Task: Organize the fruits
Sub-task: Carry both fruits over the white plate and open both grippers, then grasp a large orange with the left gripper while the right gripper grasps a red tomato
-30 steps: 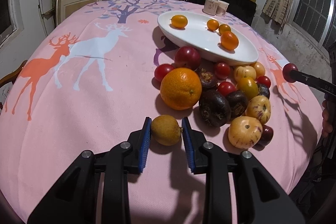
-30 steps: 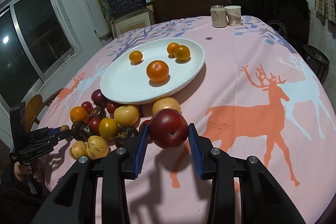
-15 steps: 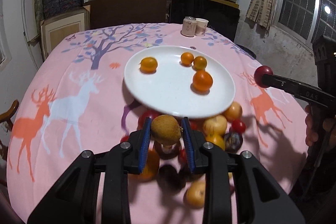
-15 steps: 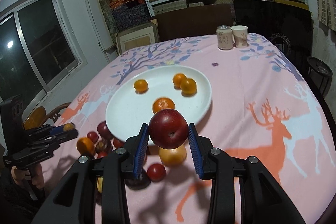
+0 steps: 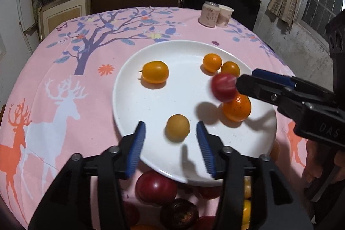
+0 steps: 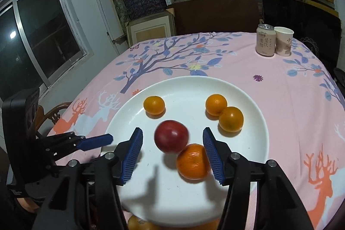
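Both grippers hang over the white plate [image 5: 129,105] on the pink tabletop [image 5: 64,79]. The left gripper [image 5: 170,141] has its blue jaws opening, and the small tan fruit [image 5: 177,127] sits between them with a clear gap on either side, so nothing is pinched. Its shadow falls on the plate just below it.

The right gripper [image 6: 172,150] is opening too. The red plum [image 6: 171,136] lies between its pads, touching neither, slightly blurred, and it overlaps the large orange [image 6: 193,162] that rests on the plate close against the inside of the right-hand pad. Whether the plum has landed on the plate yet, I cannot tell.

Beyond the right gripper's tips lie three small oranges: one ahead and to the left [image 6: 154,105], and a touching pair ahead and to the right [image 6: 224,114]. Far past them, near the tabletop's back edge, a can [image 6: 265,39] and a paper cup [image 6: 284,42] stand side by side.

Below the left gripper, under the plate's near rim, more red and dark fruit [image 5: 156,188] waits on the cloth.
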`<move>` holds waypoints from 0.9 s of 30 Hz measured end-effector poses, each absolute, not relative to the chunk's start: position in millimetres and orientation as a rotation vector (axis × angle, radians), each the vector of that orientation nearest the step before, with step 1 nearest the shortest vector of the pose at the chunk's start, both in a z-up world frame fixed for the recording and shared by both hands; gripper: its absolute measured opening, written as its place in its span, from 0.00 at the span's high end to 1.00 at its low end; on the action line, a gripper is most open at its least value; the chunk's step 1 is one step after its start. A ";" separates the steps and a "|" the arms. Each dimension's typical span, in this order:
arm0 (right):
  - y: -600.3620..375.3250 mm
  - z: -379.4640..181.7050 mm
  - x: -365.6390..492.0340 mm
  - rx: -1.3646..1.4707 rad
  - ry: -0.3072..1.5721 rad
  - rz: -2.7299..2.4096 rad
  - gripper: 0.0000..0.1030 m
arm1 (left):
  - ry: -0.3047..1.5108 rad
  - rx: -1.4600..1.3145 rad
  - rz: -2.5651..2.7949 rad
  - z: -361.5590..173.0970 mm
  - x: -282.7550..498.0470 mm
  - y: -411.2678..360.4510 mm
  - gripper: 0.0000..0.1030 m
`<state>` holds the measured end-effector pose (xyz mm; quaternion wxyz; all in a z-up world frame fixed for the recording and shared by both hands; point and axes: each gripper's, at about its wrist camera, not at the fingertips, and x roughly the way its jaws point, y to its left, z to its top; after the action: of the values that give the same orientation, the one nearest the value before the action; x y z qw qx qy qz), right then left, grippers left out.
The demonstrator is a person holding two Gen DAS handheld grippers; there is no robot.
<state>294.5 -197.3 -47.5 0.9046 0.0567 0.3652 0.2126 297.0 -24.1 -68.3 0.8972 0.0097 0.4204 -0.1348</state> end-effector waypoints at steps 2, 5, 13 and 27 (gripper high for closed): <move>-199.0 -46.2 287.1 0.107 0.744 0.436 0.43 | 0.840 0.014 -0.276 -61.1 286.3 -17.9 0.43; -209.7 -44.3 268.6 0.117 0.738 0.430 0.43 | 0.799 0.008 -0.291 -50.7 261.0 -9.4 0.36; -246.2 -59.2 205.5 0.191 0.763 0.403 0.42 | 0.811 0.018 -0.305 -57.9 193.3 11.9 0.33; -261.1 -103.5 152.4 0.174 0.784 0.306 0.35 | 0.871 -0.100 -0.173 -87.3 167.8 57.3 0.34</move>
<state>152.4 -261.1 -103.5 0.9092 0.0845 0.3799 0.1483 167.8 57.3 -87.3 0.9019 -0.0484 0.4211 -0.0834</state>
